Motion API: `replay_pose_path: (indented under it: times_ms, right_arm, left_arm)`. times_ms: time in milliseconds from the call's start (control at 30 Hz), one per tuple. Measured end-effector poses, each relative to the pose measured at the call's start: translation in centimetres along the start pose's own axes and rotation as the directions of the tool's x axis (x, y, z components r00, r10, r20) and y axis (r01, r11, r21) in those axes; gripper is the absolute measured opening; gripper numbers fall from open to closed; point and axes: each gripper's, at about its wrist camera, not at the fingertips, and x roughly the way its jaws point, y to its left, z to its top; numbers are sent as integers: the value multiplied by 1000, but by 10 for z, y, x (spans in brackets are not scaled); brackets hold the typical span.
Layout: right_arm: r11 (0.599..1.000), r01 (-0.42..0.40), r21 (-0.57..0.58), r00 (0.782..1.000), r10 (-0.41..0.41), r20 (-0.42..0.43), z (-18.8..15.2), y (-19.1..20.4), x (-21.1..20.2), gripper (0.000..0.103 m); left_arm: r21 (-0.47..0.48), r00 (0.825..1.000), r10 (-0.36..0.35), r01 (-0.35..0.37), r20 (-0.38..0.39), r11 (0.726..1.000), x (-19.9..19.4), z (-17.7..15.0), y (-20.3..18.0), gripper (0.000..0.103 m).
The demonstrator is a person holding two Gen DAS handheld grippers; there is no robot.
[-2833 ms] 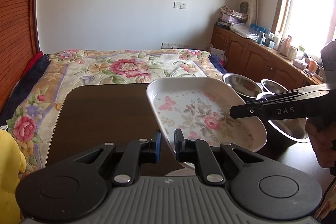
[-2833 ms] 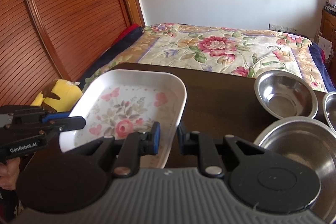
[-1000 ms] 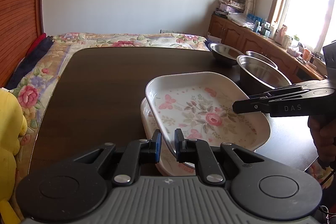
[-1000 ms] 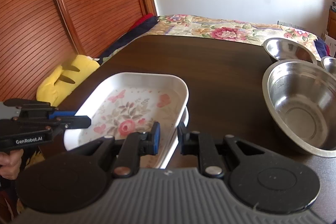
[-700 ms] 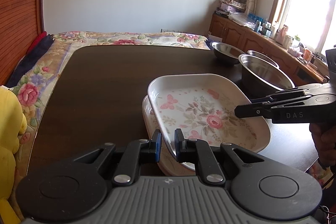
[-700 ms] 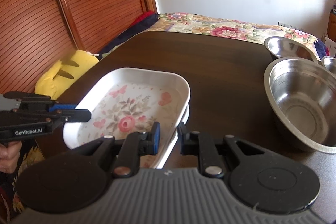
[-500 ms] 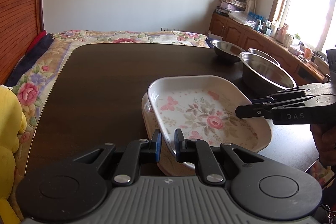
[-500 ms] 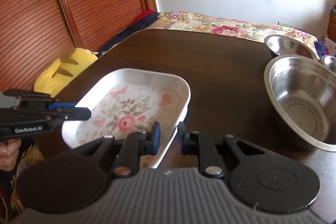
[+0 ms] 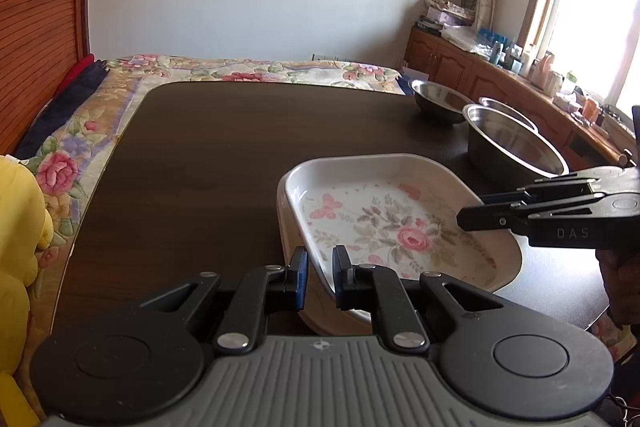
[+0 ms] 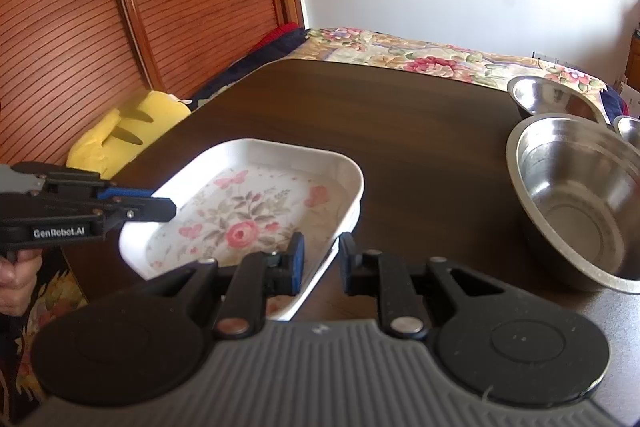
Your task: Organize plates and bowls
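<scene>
– White rim in both jaws, as I read it: the left gripper [image 9: 319, 277] pinches the near-left edge of the plate [image 9: 384, 223], and the right gripper [image 10: 321, 263] pinches its near-right edge.

– And the plate itself?

– It lies on a lower plate [image 9: 332, 323] of the same shape, nested or nearly so. I cannot tell whether it is fully seated. Both sit on the desk [image 9: 200, 167], close to its near edge.

– So what goes wrong from here?

– Mostly the release, I think. If one pair of jaws lets go before the other, the held side may tip the plate and leave it crooked on the lower plate. And if either gripper pulls back before its jaws have spread enough, the rim could catch and drag the plate toward the desk edge.

– Would the lower plate slide too?

– Possibly. The desk looks smooth, and nothing holds the lower plate down.

– Anything near the plate to hit?

– A steel bowl [image 10: 576, 203] stands to the right of the plate, near but apart from it. A wide swing of the right gripper on the way out might knock it. The desk beyond the plate is bare.
</scene>
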Motion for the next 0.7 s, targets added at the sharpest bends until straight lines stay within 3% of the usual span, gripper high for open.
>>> replay_pose_path:
  times_ms: [167,700]
  right_arm:
    - [1000,-3,-8,1000,3,6,0,0,-2,21]
    - [999,39,-5,996,-38,82,0,-16,-24,21]
  left_arm:
    - [16,999,40,-41,26,999,-5,1,-1,14]
    - [42,998,7,-10,69,999,-1,14,-15,18]
